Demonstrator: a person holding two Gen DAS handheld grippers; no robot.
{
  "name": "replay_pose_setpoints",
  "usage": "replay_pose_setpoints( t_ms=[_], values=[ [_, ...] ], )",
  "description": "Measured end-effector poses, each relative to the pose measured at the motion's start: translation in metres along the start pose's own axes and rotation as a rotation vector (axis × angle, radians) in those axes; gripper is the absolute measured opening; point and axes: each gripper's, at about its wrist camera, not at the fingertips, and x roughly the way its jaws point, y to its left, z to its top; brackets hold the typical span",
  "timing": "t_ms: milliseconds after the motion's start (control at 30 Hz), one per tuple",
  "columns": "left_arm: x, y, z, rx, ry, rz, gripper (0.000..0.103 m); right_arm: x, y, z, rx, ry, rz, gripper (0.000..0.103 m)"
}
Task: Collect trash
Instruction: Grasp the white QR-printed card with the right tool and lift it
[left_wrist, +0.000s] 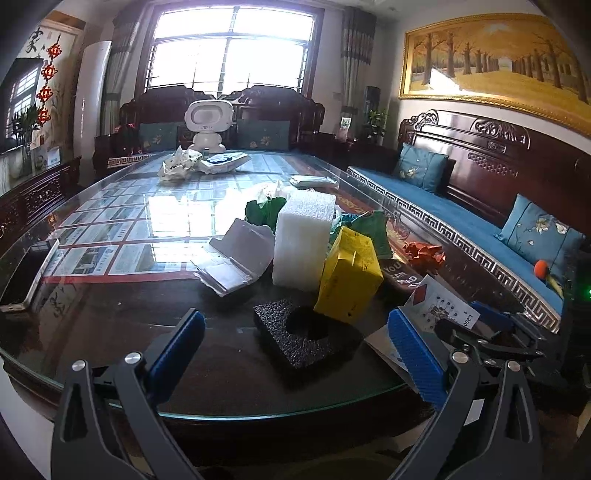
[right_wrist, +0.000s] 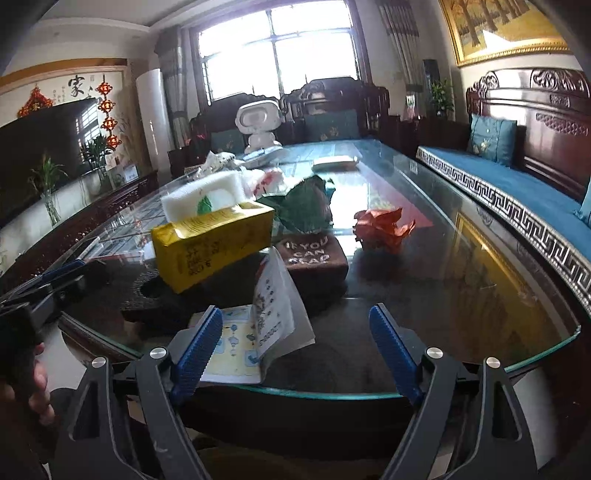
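**Leaflet sits inside the right fingers' reach; the rest of the trash lies beyond**

The landmark is the yellow box, standing near the table's front edge.

Nearest of all is the leaflet, just in front of the box and to its right, at the glass rim. It is folded, one leaf lying flat and one standing up, its fold running away from the camera. It lies between the right gripper's fingers, closer to the left one, so the right hand looks better placed to take it. Those fingers are spread wide and hold nothing.

The left gripper hovers with fingers equally wide and bare. Between them, just in front of the box, lies one black foam slab with a hole.

Behind the box stands one white foam block, with one torn white carton to its left. Right of the box: one brown pad, then one orange wad. Behind: green paper, count unclear. Far off, one crumpled white bag.
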Motion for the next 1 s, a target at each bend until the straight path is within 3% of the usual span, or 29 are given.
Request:
replay_pose_setpoints(
  t_ms=[200,267,333,633,867,1000],
  values=[
    [0.006,-0.002,0.0,0.011,0.012,-0.009,0.099,0.011,-0.003,-0.002,0.028,0.04,0.072,0.049],
    [0.008,-0.004,0.0,0.019,0.013,-0.011,0.099,0.012,-0.001,-0.003,0.019,0.049,0.1,0.021],
    [0.009,-0.006,0.001,0.026,0.013,-0.016,0.099,0.01,0.001,-0.004,0.007,0.043,0.109,0.007],
    [0.025,-0.03,0.013,0.125,0.004,-0.06,0.099,-0.026,-0.003,0.005,-0.003,-0.062,0.108,0.004],
    [0.053,-0.05,0.025,0.195,0.023,-0.083,0.099,-0.039,-0.012,0.007,-0.005,-0.078,0.121,0.004],
    [0.06,-0.049,0.028,0.188,0.024,-0.123,0.076,-0.041,-0.016,0.008,0.003,-0.085,0.133,0.004]
  ],
)
